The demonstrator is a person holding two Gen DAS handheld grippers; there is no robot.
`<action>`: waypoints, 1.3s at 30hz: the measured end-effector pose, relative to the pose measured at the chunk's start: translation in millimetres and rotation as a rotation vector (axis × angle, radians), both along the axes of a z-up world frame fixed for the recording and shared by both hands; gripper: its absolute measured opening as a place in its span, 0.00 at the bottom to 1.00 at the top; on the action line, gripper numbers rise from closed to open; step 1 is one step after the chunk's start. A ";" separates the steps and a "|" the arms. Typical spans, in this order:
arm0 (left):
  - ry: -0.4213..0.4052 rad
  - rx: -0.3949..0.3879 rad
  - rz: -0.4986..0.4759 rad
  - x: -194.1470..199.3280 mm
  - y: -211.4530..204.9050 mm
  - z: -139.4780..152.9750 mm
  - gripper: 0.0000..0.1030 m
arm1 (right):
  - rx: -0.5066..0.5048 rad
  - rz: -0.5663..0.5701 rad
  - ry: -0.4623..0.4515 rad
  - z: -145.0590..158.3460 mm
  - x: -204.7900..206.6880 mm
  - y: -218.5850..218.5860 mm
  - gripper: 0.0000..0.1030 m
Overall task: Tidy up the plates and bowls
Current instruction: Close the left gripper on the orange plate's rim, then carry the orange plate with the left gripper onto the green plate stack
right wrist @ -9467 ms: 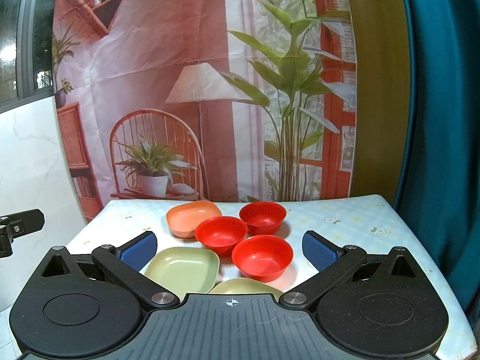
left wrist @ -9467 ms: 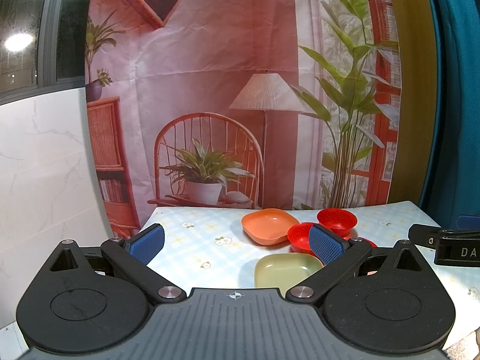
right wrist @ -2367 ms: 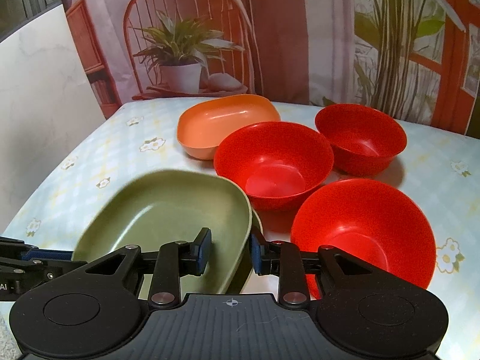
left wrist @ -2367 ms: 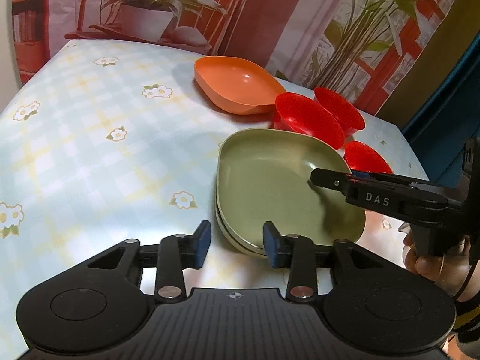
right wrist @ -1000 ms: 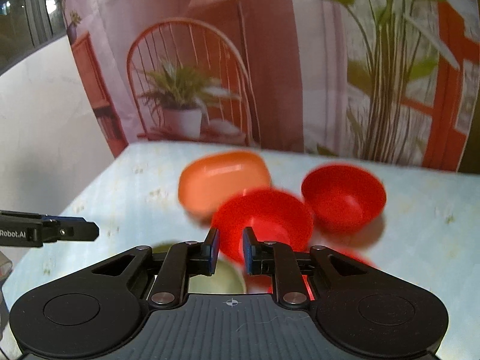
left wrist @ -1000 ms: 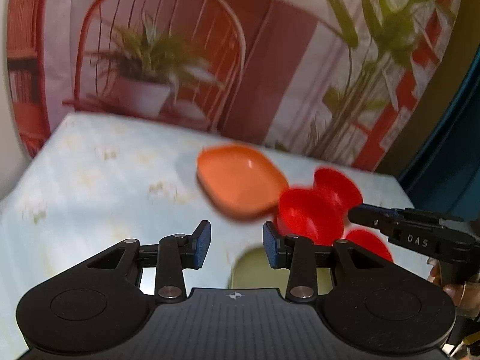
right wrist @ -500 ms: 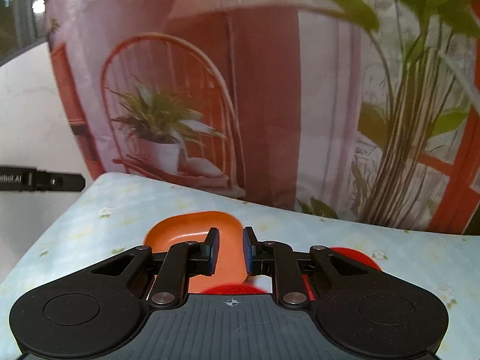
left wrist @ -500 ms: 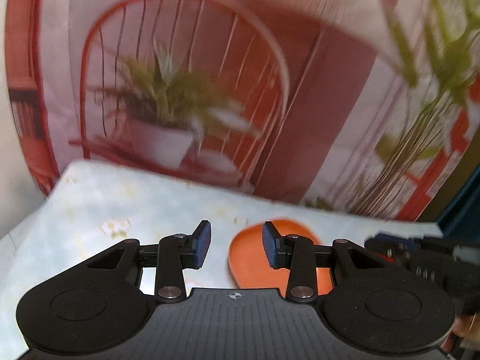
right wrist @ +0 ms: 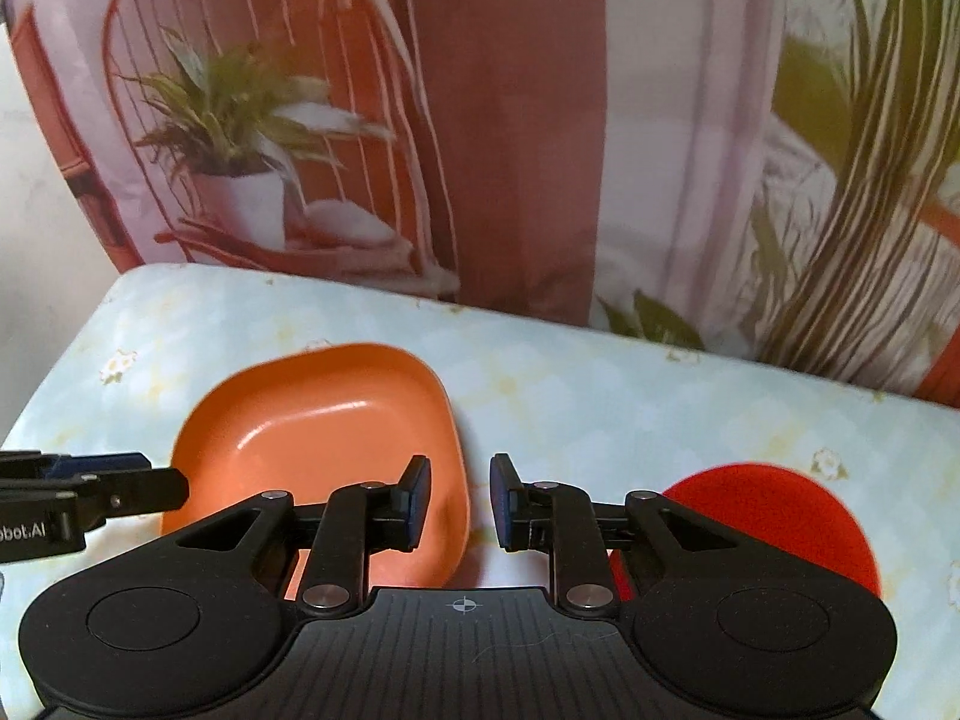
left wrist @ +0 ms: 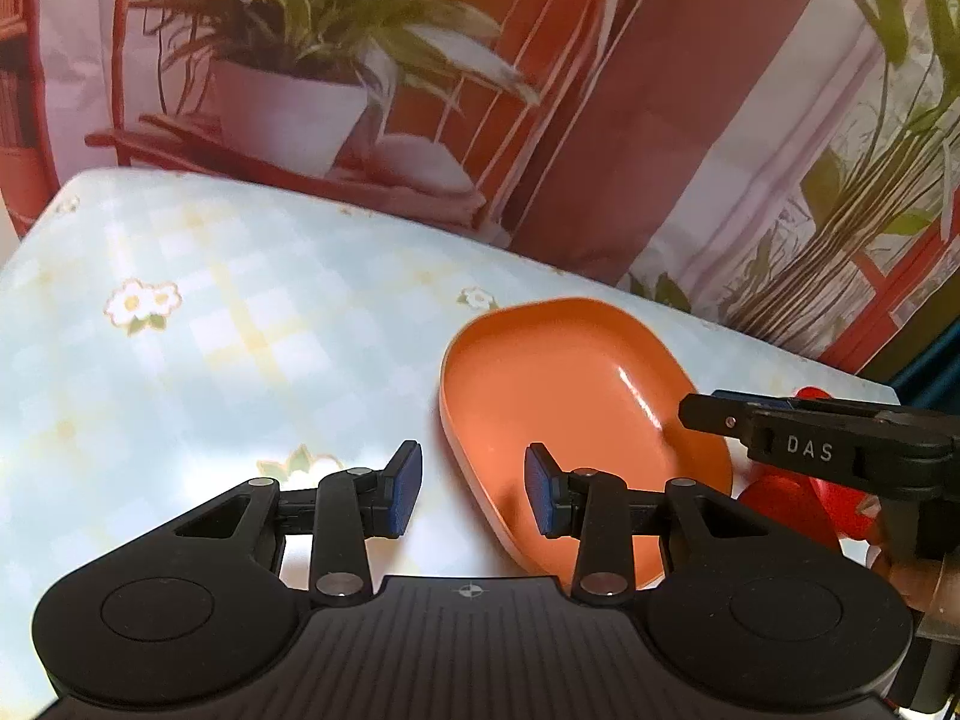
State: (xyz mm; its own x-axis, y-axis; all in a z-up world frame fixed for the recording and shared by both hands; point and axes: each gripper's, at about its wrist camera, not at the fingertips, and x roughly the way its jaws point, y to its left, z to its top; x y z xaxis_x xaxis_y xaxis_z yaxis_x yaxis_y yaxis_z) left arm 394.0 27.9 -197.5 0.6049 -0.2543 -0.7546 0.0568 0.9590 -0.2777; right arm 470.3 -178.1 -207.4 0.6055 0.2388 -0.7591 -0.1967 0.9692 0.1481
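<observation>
**Both hand-held grippers close in on the orange plate**

The glossy orange, rounded-square plastic plate (left wrist: pixel 576 396) lies flat on the counter (left wrist: pixel 240 324), which wears a pale blue checked cloth with small daisies. It sits apart from the other dishes, so each side of its rim is free to be approached; judging by the task, it is next to be gathered onto a stack.

The left hand-held gripper (left wrist: pixel 471 492) hovers low over the plate's near-left rim, at about 7 o'clock of the plate. Its blue pads stand apart and hold nothing; the right pad hangs over the plate's basin and the left pad over the cloth, so the rim falls between them, ready for a pinch.

The right hand-held gripper (right wrist: pixel 459 501) comes in from the plate's 4 o'clock, tilted downward. Its pads are apart with a narrow gap, empty, straddling the plate's right edge.

A red round plastic bowl (right wrist: pixel 774 516) rests on the counter at about 3 o'clock of the plate, partly hidden behind the right gripper's body.

A printed backdrop (right wrist: pixel 540 120) of a chair and potted plants hangs behind, at 12 o'clock.
</observation>
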 end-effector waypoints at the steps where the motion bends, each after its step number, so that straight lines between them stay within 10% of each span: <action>1: 0.006 -0.004 -0.001 0.0 -0.3 -2.1 0.38 | 0.003 0.000 0.007 -1.2 1.4 0.2 0.20; 7: 0.025 -0.015 -0.012 1.2 -4.4 -10.5 0.16 | 0.012 -0.003 0.041 -9.8 4.2 2.6 0.18; 39: -0.116 0.078 -0.074 -77.1 -6.6 70.8 0.14 | 0.141 0.002 -0.093 68.8 -109.8 -7.7 0.09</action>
State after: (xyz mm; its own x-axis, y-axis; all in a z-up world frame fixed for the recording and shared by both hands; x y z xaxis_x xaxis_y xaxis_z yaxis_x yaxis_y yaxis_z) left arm 316.9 21.3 -126.7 0.6708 -0.2443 -0.7002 0.1550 0.9695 -0.1897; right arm 360.5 -185.8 -138.6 0.6711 0.3406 -0.6585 -0.2179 0.9396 0.2640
